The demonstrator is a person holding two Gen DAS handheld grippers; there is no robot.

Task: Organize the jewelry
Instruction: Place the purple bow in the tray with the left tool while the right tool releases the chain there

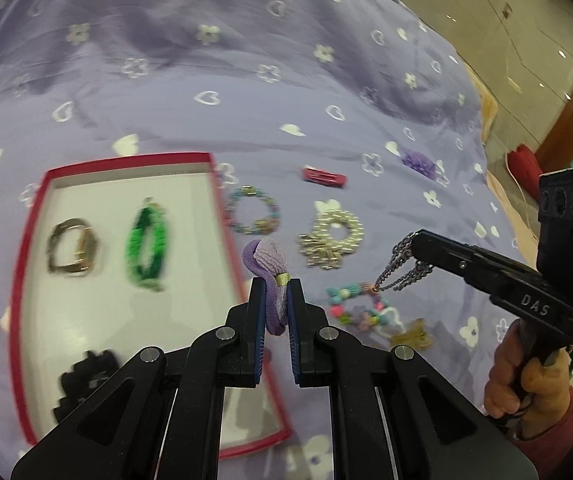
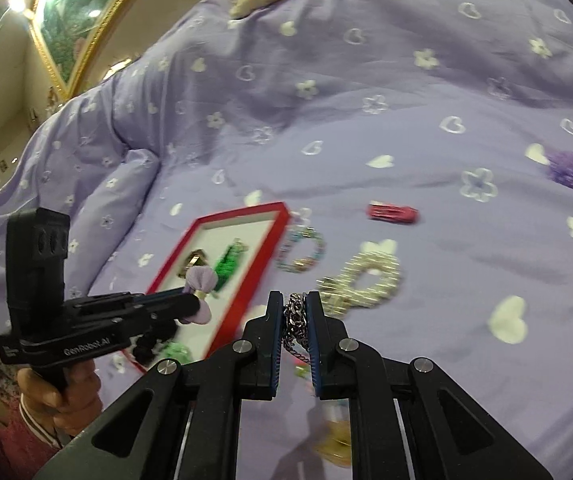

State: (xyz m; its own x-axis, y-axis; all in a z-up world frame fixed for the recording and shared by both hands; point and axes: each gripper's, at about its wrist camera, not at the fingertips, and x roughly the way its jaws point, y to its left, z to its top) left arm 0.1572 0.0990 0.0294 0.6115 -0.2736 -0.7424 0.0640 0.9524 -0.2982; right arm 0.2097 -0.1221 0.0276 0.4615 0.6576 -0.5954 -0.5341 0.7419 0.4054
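I see a bed under a lilac bedspread (image 1: 246,92), and on it a red-rimmed tray (image 1: 222,204), a pastel bead bracelet (image 1: 252,212), a pearl bracelet (image 1: 332,236), a red clip (image 1: 323,176) and a purple pompom (image 1: 418,161).

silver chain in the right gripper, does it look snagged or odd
Somewhat: the silver chain hangs from the right gripper in tangled loops, its low end meeting the pastel bead bracelet on the bedspread. Whether it is caught there is unclear.

My left gripper (image 1: 276,298) pinches a purple hair tie (image 1: 267,268) beside the red-rimmed tray (image 1: 222,196); my right gripper (image 1: 416,242) dangles a silver chain (image 1: 400,270) over the beaded bracelet (image 1: 356,306)
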